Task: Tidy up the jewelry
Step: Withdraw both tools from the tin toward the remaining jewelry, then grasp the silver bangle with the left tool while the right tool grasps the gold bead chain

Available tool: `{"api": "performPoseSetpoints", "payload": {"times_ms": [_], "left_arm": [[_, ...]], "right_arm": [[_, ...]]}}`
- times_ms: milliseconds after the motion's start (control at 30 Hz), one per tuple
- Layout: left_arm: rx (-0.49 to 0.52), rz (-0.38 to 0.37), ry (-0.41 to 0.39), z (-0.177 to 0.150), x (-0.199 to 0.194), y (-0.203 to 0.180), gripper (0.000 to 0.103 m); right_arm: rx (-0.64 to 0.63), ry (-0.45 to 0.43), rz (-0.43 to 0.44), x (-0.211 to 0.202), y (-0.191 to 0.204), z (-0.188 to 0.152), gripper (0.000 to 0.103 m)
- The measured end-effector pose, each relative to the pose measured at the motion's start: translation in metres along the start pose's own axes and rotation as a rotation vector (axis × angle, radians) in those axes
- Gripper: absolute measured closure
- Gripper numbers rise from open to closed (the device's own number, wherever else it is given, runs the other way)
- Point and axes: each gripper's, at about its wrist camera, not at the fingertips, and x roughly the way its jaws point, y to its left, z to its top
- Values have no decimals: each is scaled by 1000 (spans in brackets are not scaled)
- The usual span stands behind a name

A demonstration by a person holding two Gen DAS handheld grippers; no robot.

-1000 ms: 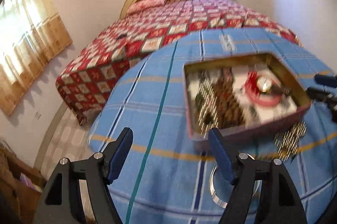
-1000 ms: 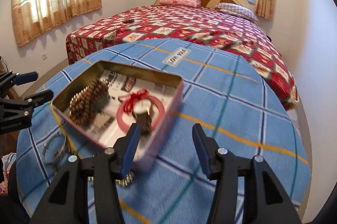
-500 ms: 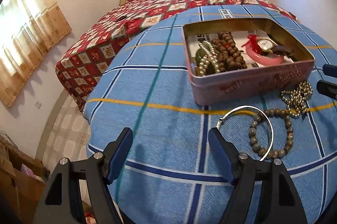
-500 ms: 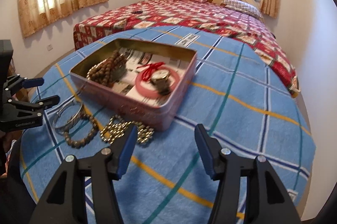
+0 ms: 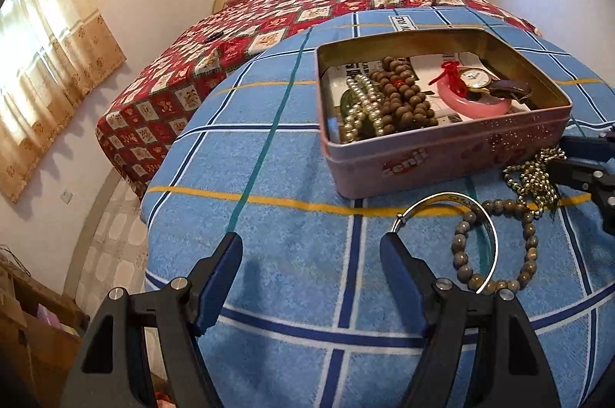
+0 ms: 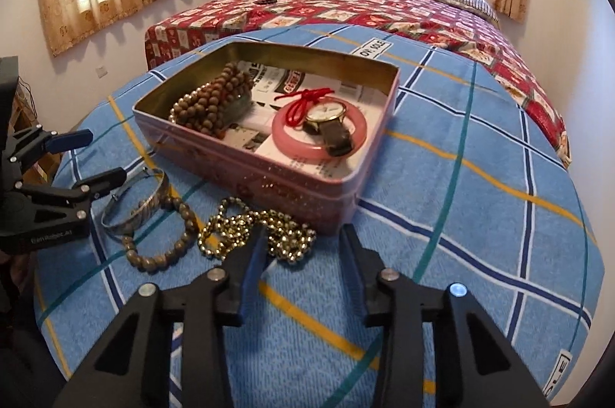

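Jewelry tin [image 6: 269,173] sits open on the table; gold chain [image 6: 253,229] lies just before it, between the open, empty right tongs [image 6: 301,246]; left tongs [image 5: 311,254] also open.

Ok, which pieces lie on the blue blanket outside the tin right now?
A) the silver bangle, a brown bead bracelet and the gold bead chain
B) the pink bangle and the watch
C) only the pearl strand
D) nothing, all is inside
A: the silver bangle, the brown bead bracelet and the gold bead chain lie on the blanket in front of the tin.
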Motion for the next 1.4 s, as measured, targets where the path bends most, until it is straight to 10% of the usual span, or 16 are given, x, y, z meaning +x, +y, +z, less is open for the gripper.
{"api": "performPoseSetpoints", "payload": {"times_ms": [267, 500, 600, 767, 1400], "left_arm": [[9, -40, -21, 2, -10, -6, 31], [45, -70, 7, -1, 0, -17, 55], [64, -108, 21, 0, 1, -18, 88], [23, -99, 43, 1, 10, 7, 98], [16, -141, -103, 18, -52, 9, 101]], "right_arm": [[-41, -13, -2, -4, 8, -4, 90], [-62, -60, -11, -12, 14, -5, 90], [-62, -66, -8, -12, 14, -4, 90], [-54, -74, -3, -11, 13, -2, 90], [-42, -142, 16, -38, 10, 2, 90]]}}
